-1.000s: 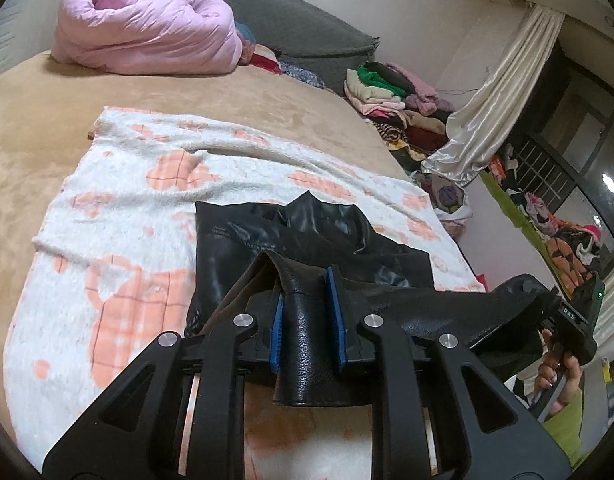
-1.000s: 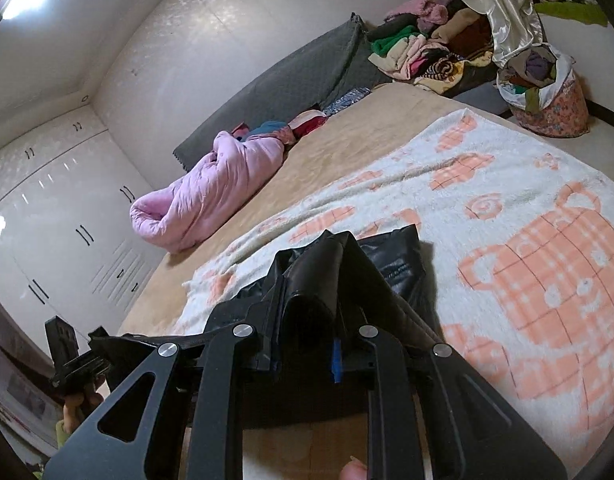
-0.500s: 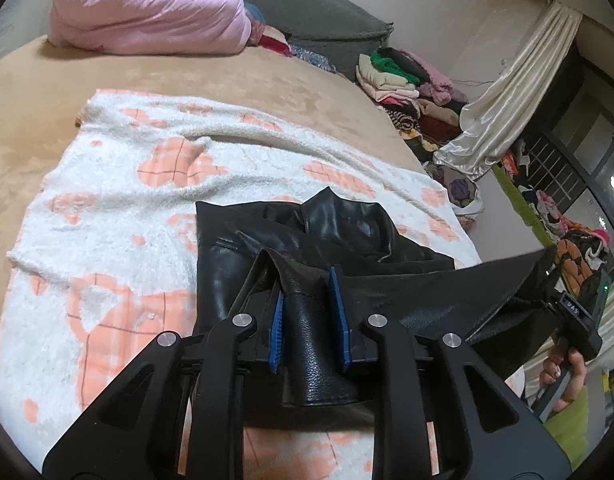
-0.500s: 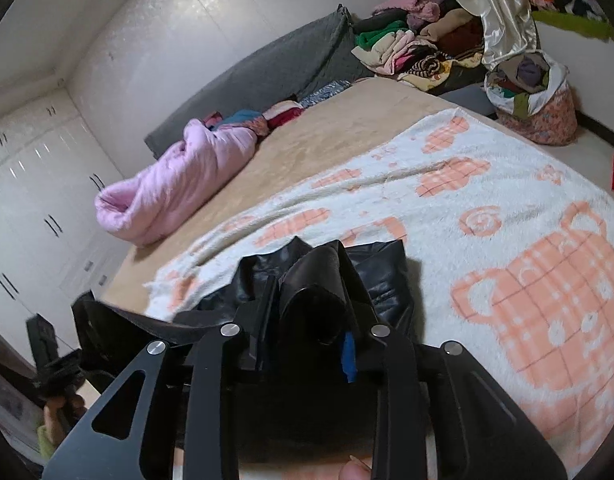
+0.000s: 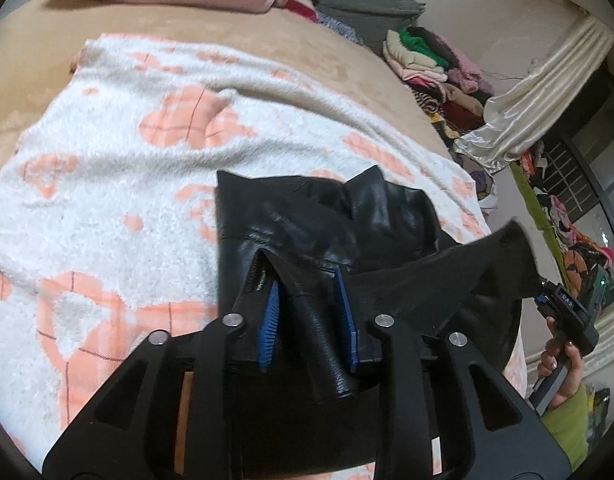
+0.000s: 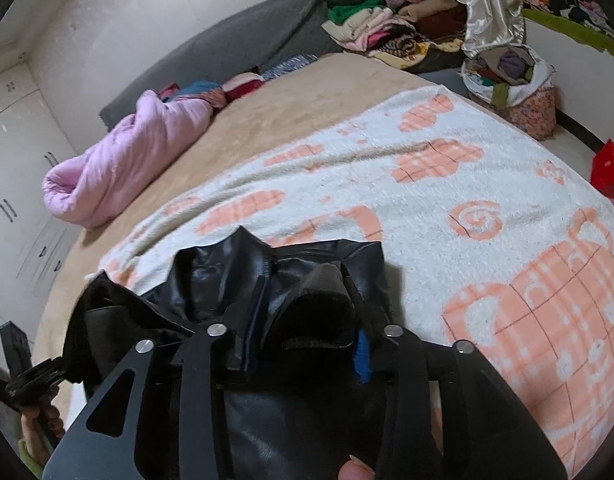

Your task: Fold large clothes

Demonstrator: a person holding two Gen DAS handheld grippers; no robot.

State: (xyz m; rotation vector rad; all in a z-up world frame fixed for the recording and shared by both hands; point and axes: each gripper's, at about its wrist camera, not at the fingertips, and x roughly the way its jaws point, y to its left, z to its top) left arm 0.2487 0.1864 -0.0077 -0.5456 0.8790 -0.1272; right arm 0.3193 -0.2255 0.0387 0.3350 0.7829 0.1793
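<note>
A black leather jacket (image 5: 307, 224) lies on a white blanket with orange patterns (image 5: 119, 168) spread on the bed. My left gripper (image 5: 307, 284) is shut on a fold of the jacket's near edge, between its blue pads. My right gripper (image 6: 311, 300) is shut on another part of the same edge, showing the jacket (image 6: 235, 268) and its dark lining. Both hold the edge raised above the rest of the jacket. The right gripper also shows in the left wrist view (image 5: 567, 312), with the edge stretched between the two.
A rolled pink quilt (image 6: 127, 160) and a grey headboard cushion (image 6: 235, 44) lie at the far end of the tan bed (image 6: 307, 100). Piled clothes (image 5: 435, 68), a cream curtain (image 5: 527, 108) and a full laundry bag (image 6: 515, 84) stand beside the bed.
Both grippers have carried the jacket's held edge forward over the jacket, toward its collar, and lower. The grips have not changed.
</note>
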